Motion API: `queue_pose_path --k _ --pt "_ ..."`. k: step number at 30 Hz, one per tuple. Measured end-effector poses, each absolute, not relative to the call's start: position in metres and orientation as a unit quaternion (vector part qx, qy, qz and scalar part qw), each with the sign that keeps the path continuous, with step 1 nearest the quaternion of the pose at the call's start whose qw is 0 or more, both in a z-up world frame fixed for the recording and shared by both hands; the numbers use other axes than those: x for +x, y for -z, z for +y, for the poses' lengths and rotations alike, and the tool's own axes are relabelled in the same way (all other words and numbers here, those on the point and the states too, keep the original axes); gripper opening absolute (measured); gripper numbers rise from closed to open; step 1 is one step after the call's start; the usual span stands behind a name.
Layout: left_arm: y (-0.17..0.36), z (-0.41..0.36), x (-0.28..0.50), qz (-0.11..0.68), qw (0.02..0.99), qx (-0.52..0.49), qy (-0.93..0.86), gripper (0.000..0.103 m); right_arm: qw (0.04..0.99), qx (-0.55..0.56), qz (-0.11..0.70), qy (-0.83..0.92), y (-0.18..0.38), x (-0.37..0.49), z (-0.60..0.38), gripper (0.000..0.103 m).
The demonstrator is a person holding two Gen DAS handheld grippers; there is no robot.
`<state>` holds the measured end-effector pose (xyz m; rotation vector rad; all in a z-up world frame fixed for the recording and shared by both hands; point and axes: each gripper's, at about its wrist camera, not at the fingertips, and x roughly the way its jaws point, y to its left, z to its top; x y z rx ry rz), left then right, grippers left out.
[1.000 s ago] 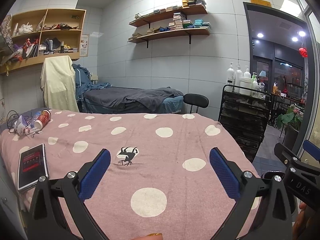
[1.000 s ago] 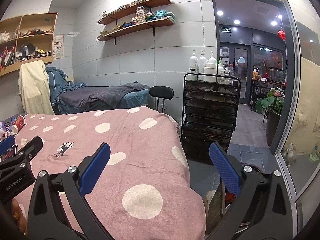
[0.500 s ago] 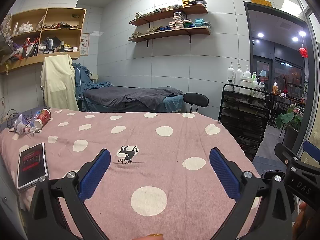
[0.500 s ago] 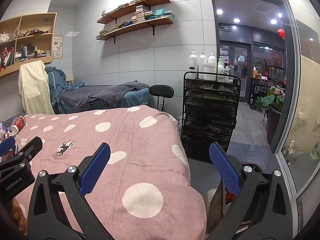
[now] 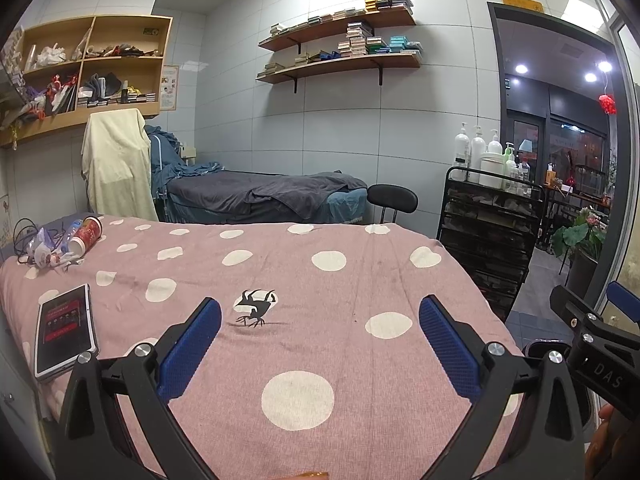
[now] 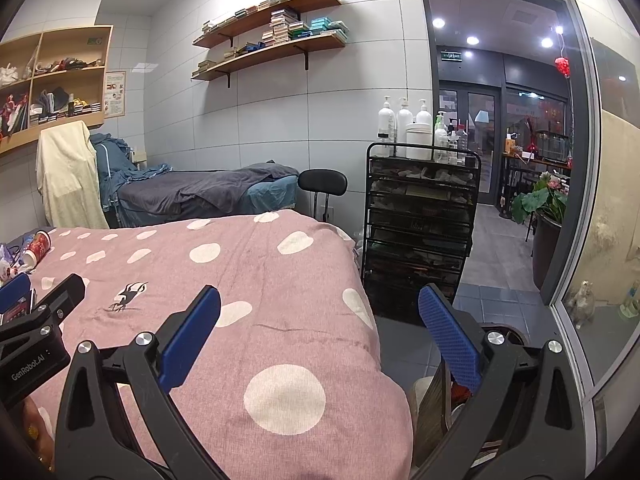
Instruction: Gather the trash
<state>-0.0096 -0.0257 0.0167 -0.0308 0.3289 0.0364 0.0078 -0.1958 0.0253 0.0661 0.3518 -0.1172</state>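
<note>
You have even, cool indoor light; ceiling spots (image 6: pixel 439 23) glare beyond the doorway (image 6: pixel 496 128); fisheye bends edges, corners vignette dark.

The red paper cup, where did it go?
The red paper cup lies tipped on its side at the far left corner of the pink polka-dot blanket, beside a heap of crumpled wrappers, beyond the tablet. Neither gripper is near it.

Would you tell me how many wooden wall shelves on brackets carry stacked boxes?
2: the upper wooden shelf and the lower wooden shelf directly beneath it, both on the white tiled wall.
</note>
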Motion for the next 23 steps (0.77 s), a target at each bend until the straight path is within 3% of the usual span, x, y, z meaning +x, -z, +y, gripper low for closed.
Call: queue_pose_path --k 23 --pt "-0.0147 -0.0257 -0.0123 0.180 0.983 -0.034 -0.013 0.098 0.981 0.039 0.182 0.059 -0.0223 0.0091 -0.1951 0.098"
